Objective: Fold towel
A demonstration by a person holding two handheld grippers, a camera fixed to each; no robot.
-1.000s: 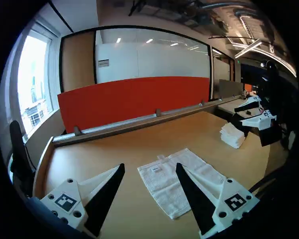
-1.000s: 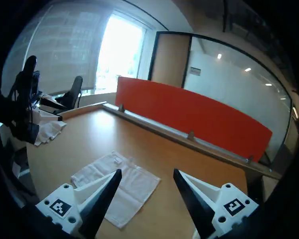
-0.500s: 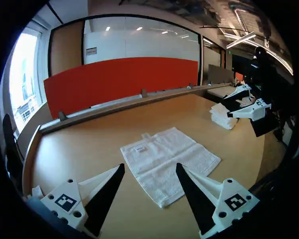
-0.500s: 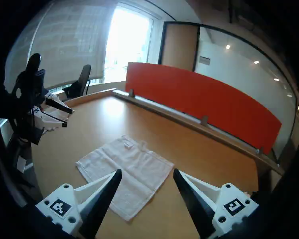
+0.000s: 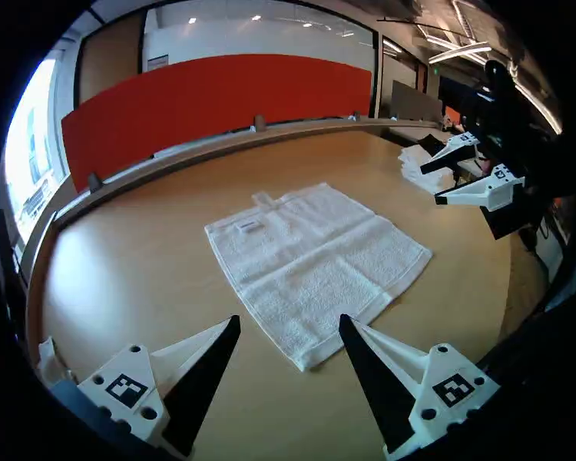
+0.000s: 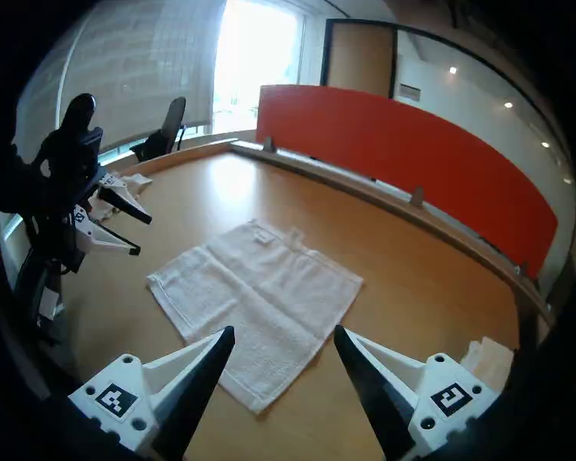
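**Left tool** point(image 5: 288, 318): two white fingers with black inner faces, spread wide, nothing between them. Each finger base carries a square black-and-white marker point(image 5: 127, 389), a pattern without lettering.

**Right tool** point(image 6: 283, 329): same build and markers, fingers likewise parted and empty, held above the wooden surface point(image 6: 411, 292).

**Towel** point(image 5: 319, 253): white terry, spread flat in one layer on the surface. Its nearest corner lies just ahead of the left tool, between the fingertips. In the right gripper view another corner lies just ahead of that tool, towards its left finger.

**Sewn label** point(image 5: 249, 226): small white tag near the towel's far edge, print too small to read. A hanging loop point(image 5: 263, 200) sits at the hem just beyond it.

**Folded white cloths** point(image 5: 422, 165): a stack, far to the right of the left tool.

**Red partition** point(image 5: 211, 92): runs along the surface's far edge, no writing seen.

**Wall plate** point(image 5: 157, 63): beyond the partition, illegible.
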